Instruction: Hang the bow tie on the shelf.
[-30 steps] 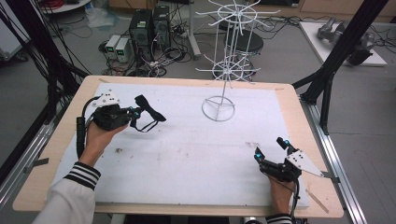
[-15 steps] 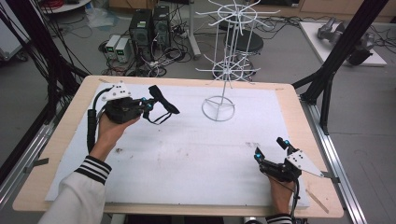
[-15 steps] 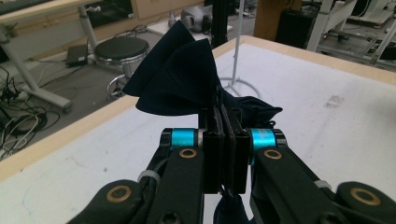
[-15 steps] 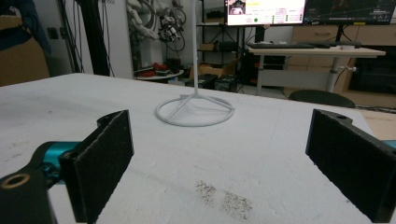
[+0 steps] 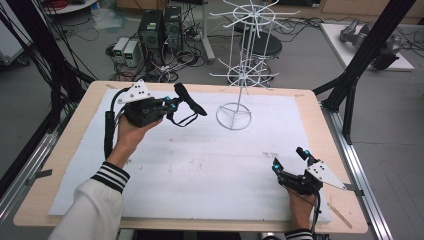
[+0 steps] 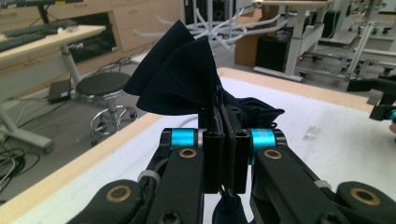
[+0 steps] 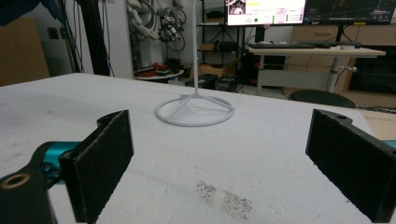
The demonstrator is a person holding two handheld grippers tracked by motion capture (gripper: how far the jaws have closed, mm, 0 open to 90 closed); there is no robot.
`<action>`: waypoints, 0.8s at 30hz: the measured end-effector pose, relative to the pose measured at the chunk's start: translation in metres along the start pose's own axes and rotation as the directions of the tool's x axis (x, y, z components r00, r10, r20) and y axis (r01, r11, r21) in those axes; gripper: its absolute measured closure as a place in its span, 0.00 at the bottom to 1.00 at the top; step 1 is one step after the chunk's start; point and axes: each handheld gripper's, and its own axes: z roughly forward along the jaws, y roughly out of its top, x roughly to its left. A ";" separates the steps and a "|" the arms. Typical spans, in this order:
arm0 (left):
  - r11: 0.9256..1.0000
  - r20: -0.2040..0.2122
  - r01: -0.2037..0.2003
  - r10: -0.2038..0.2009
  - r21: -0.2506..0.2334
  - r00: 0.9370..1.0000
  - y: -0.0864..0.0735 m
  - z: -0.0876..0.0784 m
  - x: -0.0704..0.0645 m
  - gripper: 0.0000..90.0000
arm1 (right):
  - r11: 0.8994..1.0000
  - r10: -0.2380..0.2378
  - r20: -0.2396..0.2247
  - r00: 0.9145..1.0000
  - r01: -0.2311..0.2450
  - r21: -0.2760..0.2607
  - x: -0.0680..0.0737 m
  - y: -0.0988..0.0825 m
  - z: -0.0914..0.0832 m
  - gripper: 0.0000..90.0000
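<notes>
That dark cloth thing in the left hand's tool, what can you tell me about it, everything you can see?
The dark cloth looks like soft navy or black fabric with thin straps looping below it. It is pinched between the shut fingers of the left gripper, which holds it up above the white table cover, near the base of the white wire rack. From the left gripper view, folded pointed flaps stand up past the fingers and a bit hangs beneath. Nothing else touches it.

A white wire display rack [image 5: 239, 75] stands on the white foam mat [image 5: 200, 165], computer towers [image 5: 159, 27] on the floor beyond.
</notes>
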 end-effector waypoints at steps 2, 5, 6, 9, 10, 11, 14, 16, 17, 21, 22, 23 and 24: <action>1.000 0.010 0.001 -0.001 -0.013 1.000 0.003 0.004 -0.002 0.97 | 1.000 0.004 0.001 1.000 -0.004 0.001 0.000 0.000 0.000 0.07; 1.000 0.021 -0.013 0.013 -0.023 1.000 0.008 0.010 -0.006 0.97 | 1.000 0.000 0.000 1.000 0.000 0.001 0.000 0.000 0.000 0.07; 1.000 0.027 -0.015 0.016 -0.027 1.000 0.010 0.012 -0.007 0.97 | 1.000 0.000 0.000 1.000 0.000 0.001 0.000 0.000 0.000 0.07; 0.999 0.035 -0.014 0.016 -0.045 0.999 0.014 0.017 -0.009 0.97 | 1.000 0.006 0.001 1.000 -0.006 0.003 0.000 0.000 0.000 0.07; 0.999 0.034 -0.013 0.015 -0.051 0.999 0.016 0.019 -0.009 0.97 | 1.000 0.002 0.000 1.000 -0.002 0.001 0.000 0.000 0.000 0.07; 0.998 0.038 -0.015 0.017 -0.054 0.999 0.016 0.020 -0.010 0.97 | 1.000 0.002 0.000 1.000 -0.002 0.001 0.000 0.000 0.000 0.07; 0.998 0.045 -0.014 0.017 -0.061 0.999 0.019 0.025 -0.011 0.97 | 1.000 0.006 0.001 1.000 -0.006 0.003 0.000 0.000 0.000 0.07; 0.998 0.052 -0.007 0.010 -0.069 0.999 0.021 0.029 -0.010 0.97 | 1.000 0.006 0.001 1.000 -0.006 0.004 0.000 0.000 0.000 0.07; 0.997 0.057 -0.005 0.009 -0.075 0.998 0.022 0.032 -0.010 0.97 | 1.000 0.006 0.001 1.000 -0.006 0.004 0.000 0.000 0.000 0.07; 0.995 0.070 0.008 -0.002 -0.096 0.998 0.025 0.041 -0.009 0.97 | 1.000 0.005 0.000 1.000 -0.005 0.003 0.000 0.000 0.000 0.07; 0.995 0.074 0.012 -0.005 -0.101 0.997 0.025 0.043 -0.009 0.97 | 1.000 0.006 0.001 1.000 -0.006 0.004 0.000 0.000 0.000 0.07; 0.995 0.078 0.016 -0.008 -0.103 0.997 0.026 0.045 -0.009 0.97 | 1.000 0.006 0.000 1.000 -0.006 0.003 0.000 0.000 0.000 0.07; 0.994 0.082 0.019 -0.010 -0.107 0.997 0.026 0.048 -0.009 0.97 | 1.000 0.005 0.000 1.000 -0.005 0.003 0.000 0.000 0.000 0.07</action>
